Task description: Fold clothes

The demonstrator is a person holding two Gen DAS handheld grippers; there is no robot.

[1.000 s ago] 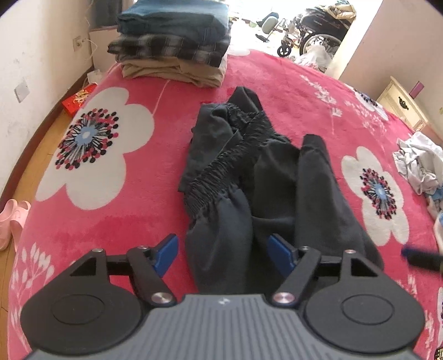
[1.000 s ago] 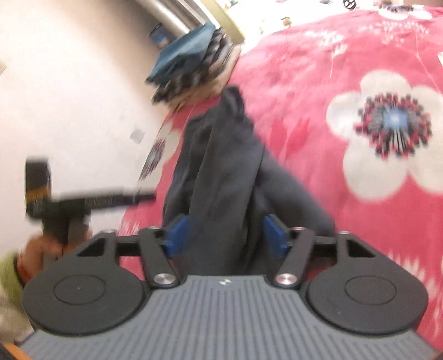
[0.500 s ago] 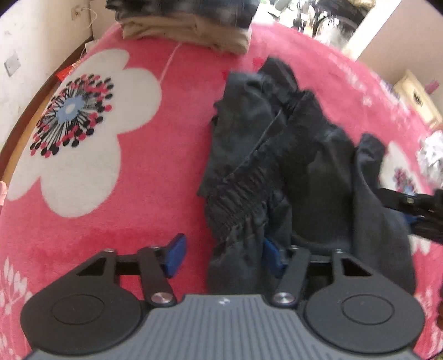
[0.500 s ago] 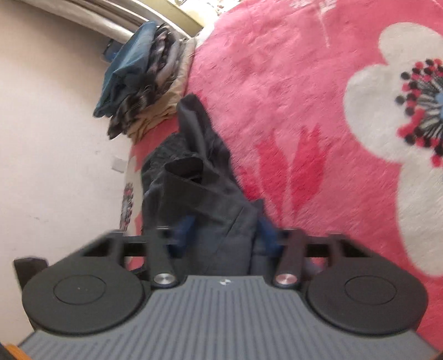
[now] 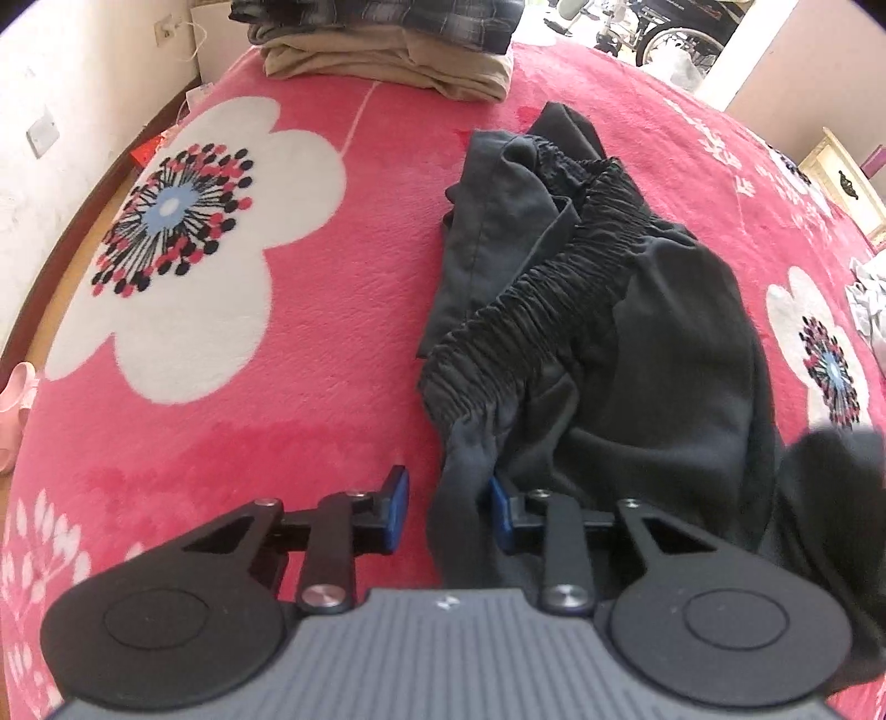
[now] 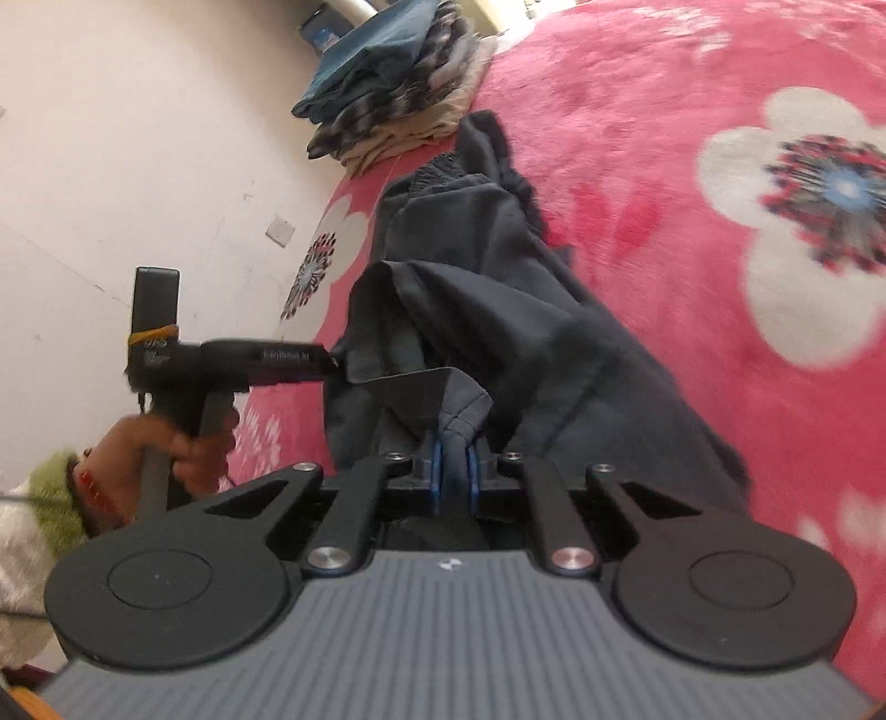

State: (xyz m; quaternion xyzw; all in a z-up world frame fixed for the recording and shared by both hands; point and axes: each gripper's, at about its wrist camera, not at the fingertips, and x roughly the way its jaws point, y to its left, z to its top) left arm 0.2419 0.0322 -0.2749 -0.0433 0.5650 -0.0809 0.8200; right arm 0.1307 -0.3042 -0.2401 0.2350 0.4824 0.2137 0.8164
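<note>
Dark grey trousers (image 5: 637,354) lie crumpled on the pink flowered blanket (image 5: 310,354), elastic waistband (image 5: 554,288) uppermost. My left gripper (image 5: 447,512) hangs low over their near edge, jaws closing. A fold of cloth stands between the blue pads (image 5: 396,507), against the right one and clear of the left. In the right wrist view, my right gripper (image 6: 453,476) is closing, and its pads pinch a raised fold of the trousers (image 6: 498,310). The left gripper's body (image 6: 221,360), held by a hand (image 6: 183,443), reaches the cloth's left edge there.
A stack of folded clothes (image 5: 387,50) sits at the blanket's far end near the wall (image 6: 138,138). Light-coloured clothes (image 5: 869,310) lie at the right edge. A pink slipper (image 5: 16,410) is on the floor at left, a wheelchair (image 5: 681,33) and a cabinet (image 5: 847,183) beyond.
Both grippers' jaws narrowed. The right one closed on a trouser fold and drew it up. The left one sank toward the cloth's near edge, which now stands between its pads.
</note>
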